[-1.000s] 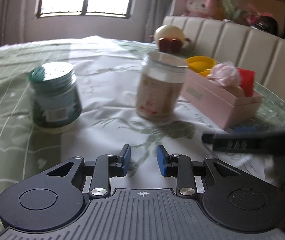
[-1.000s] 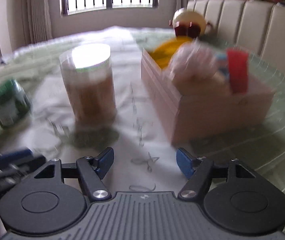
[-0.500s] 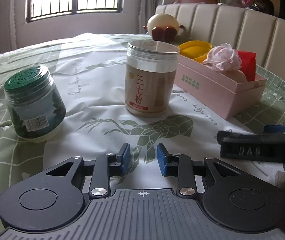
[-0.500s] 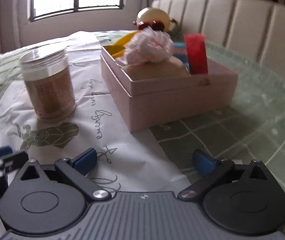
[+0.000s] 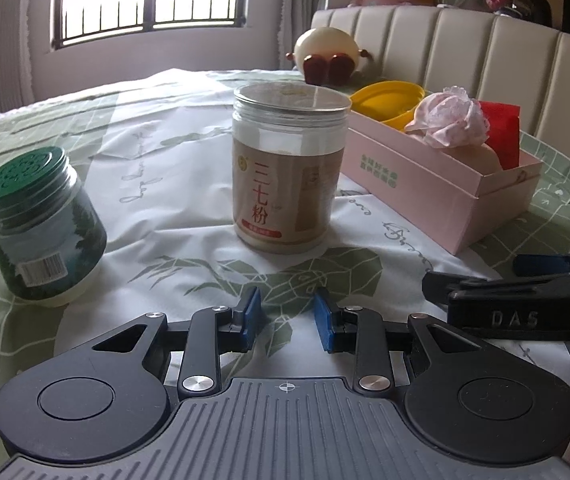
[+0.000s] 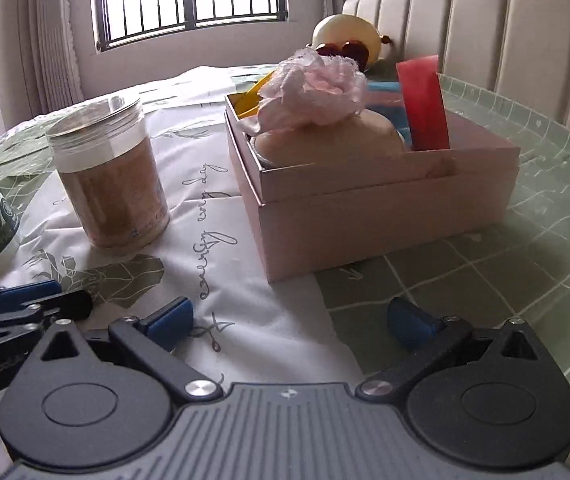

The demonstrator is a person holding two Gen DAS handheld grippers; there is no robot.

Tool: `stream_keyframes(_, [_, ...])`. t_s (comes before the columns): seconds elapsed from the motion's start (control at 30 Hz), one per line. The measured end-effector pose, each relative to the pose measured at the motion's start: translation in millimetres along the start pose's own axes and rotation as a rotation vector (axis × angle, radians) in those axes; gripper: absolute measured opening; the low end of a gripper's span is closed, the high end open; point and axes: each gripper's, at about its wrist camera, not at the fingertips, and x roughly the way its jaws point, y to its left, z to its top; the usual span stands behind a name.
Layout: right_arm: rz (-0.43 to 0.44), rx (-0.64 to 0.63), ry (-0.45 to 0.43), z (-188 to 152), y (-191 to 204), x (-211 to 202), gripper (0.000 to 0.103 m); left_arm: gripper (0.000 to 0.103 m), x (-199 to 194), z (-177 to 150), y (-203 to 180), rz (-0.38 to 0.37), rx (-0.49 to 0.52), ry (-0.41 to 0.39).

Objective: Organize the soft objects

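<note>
Progress: pink box [image 6: 385,216] at frame centre already holds soft things | left tool [image 5: 287,314] half-open, empty | right tool [image 6: 289,320] just spread wide, empty | I judge sorting unfinished

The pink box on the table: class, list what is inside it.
Inside the pink box: a frilly pink fabric bundle on a beige rounded item, a yellow item, a red item, something blue behind. Their lower parts and the box floor are hidden.

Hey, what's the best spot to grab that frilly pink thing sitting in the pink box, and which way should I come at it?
Probably take the frilly pink thing by its bunched top, coming down from above. It stands proud of the pink box rim, on a beige rounded item, while the box wall blocks a low approach. The right claw, empty, has just opened wide and faces the box.
</note>
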Motion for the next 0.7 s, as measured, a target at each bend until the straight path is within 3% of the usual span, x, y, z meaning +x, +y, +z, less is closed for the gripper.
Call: stream_keyframes(0.7, [0.007,0.011,-0.009,-2.3,-0.1,-1.0,0.103,0.033,0.3,-0.5,-4.5,0.015,0.025,-0.006])
